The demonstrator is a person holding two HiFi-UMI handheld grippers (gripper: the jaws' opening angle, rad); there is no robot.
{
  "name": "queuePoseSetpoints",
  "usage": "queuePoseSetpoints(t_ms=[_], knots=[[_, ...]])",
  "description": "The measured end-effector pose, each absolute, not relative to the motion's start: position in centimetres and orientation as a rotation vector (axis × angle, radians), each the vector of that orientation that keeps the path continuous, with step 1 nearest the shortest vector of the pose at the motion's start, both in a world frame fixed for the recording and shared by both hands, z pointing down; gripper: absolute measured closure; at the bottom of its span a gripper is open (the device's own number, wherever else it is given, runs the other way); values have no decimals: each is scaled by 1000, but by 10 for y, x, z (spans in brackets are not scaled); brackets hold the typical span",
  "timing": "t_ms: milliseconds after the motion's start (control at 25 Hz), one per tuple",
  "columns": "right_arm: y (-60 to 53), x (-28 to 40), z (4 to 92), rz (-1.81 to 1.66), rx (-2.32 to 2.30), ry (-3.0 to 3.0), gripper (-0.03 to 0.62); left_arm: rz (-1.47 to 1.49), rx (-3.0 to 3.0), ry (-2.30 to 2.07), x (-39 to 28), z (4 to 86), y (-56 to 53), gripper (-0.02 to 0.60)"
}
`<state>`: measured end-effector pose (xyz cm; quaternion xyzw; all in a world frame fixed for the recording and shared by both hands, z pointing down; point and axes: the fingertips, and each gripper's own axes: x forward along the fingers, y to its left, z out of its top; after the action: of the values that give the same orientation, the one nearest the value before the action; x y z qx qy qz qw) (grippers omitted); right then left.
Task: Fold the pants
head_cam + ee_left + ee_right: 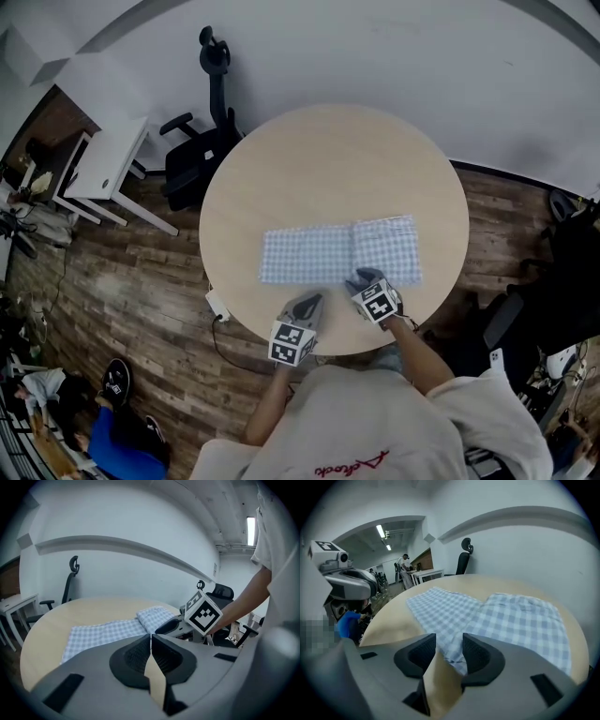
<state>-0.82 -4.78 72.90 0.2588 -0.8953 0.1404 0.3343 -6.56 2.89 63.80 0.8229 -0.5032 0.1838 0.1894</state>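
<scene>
White desk (105, 157): far left, on the wood floor, well apart from the table.
Office chair (199, 157): black, just beside the table's far-left rim.
Table (328, 169): round, pale wood top; it carries only the pants.
Pants (333, 253): blue-and-white check cloth, lying flat as a long strip across the near half of the table. The right part sits as a raised, doubled layer over the rest.
Left gripper (151, 638): jaws pressed together with nothing between them. It is over the table's near edge, just short of the pants' near hem and not touching the cloth.
Right gripper (449, 645): jaws spread. The near hem of the pants lies in the gap between them, close to where the doubled layer begins; the pads are not pressing on the cloth.
</scene>
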Motion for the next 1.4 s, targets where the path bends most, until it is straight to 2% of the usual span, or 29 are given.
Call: queuePoseSetpoints(t_ms=[280, 680, 1080, 1200, 1280, 1400], knots=[[-88, 21, 688, 483, 909, -2458, 408, 528, 2383, -1319, -37, 637, 12, 545], [-145, 176, 698, 801, 1380, -2281, 407, 551, 2480, -1190, 31, 632, -25, 545], [-157, 188, 733, 991, 1302, -2226, 409, 573, 2464, -1237, 52, 628, -50, 545], [-159, 181, 740, 1039, 1249, -2223, 435, 585, 2444, -1264, 46, 628, -54, 545], [-160, 173, 739, 1023, 1201, -2238, 531, 589, 2437, -1273, 44, 629, -56, 545], [-161, 173, 734, 1022, 1207, -2258, 545, 590, 2442, -1266, 48, 628, -58, 545]])
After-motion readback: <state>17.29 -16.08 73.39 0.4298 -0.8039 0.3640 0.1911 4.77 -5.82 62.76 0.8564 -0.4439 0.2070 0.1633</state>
